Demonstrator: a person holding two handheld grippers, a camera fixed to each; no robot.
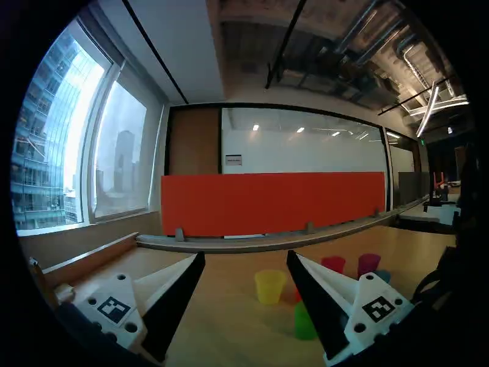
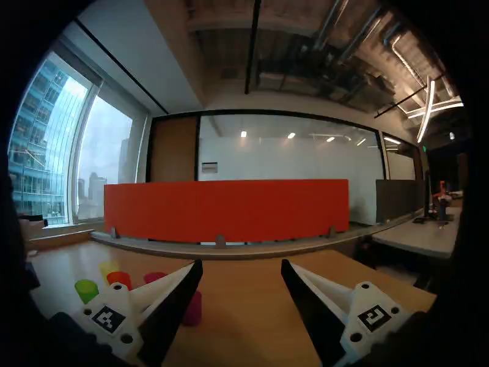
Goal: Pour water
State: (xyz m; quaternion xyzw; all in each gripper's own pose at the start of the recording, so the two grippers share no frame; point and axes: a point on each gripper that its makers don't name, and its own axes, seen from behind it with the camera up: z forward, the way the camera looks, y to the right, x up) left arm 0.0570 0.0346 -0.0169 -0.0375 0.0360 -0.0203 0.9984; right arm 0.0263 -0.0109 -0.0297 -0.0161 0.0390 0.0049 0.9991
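Left gripper (image 1: 245, 253) and right gripper (image 2: 241, 262) both wide open, holding nothing; yellow cup (image 1: 269, 286) on the wooden table (image 1: 232, 330) just beyond the left gap, probably light, thin-walled and squashy, so pinch mid-wall gently; water content can't tell.

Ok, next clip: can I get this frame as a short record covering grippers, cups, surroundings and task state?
left gripper: open, empty, aimed over the table
right gripper: open, empty
cups: yellow cup, green cup, red cup, magenta cup, all upright on the table
cup contents: cannot tell
backdrop: orange divider along the far table edge, window beside it
task state: no cup held, pouring not begun
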